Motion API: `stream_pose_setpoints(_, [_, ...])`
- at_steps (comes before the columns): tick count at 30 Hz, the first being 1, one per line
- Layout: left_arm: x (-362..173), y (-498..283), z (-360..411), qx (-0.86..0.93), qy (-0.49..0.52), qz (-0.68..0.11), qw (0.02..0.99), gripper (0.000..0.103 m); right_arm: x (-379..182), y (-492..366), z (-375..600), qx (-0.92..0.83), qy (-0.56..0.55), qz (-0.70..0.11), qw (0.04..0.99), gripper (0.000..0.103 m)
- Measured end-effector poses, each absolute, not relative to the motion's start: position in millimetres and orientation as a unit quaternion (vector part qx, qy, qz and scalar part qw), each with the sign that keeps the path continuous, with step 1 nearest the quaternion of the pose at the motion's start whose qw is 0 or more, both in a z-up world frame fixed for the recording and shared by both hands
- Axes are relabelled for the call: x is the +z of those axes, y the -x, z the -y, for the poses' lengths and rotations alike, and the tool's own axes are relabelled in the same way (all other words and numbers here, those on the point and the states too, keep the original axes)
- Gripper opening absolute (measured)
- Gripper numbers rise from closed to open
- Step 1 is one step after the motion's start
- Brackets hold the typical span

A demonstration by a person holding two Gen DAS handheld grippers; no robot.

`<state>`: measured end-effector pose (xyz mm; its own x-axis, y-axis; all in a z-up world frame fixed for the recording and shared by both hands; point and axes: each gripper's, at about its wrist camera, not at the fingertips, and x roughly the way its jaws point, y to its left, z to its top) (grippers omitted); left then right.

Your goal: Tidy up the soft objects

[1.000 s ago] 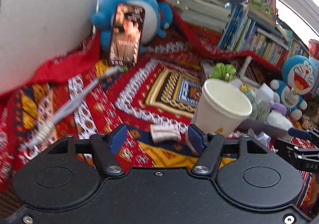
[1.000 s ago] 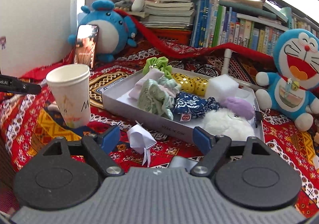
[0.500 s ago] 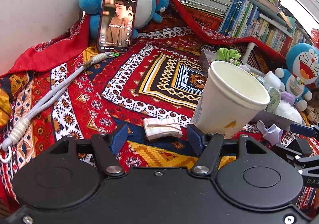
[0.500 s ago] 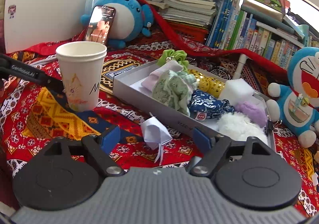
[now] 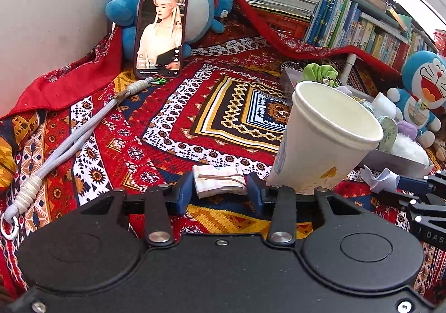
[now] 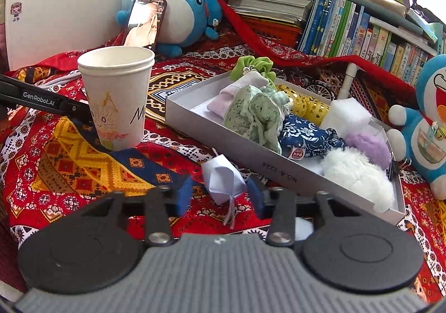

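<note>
Left gripper [image 5: 220,193] fingers are straddling a folded pink cloth [image 5: 219,181] — spread, not pinching; right gripper [image 6: 220,198] fingers are flanking a lilac cloth [image 6: 223,180] — spread too.

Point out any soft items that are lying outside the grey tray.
Two soft pieces lie on the patterned cloth rather than in the grey tray: a folded checked cloth between the open left claw fingers, and a crumpled white-lilac piece between the open right claw fingers. The paper cup stands upright.
</note>
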<state>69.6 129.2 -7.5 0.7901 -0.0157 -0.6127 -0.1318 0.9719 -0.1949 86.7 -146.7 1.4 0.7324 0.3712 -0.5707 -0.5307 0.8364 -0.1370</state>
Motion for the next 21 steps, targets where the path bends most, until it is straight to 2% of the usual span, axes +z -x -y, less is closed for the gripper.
stream_pose_setpoints(10, [20,-66,-135,0.047,0.108,-0.296,0.948,0.040,19,-83,160,0.245,0.118,-0.248,0.930,0.038])
stream_pose_setpoints(21, [114,-68,-126,0.012,0.097,-0.206,0.974,0.040,53,-87,191,0.218,0.083,-0.210,0.949,0.038])
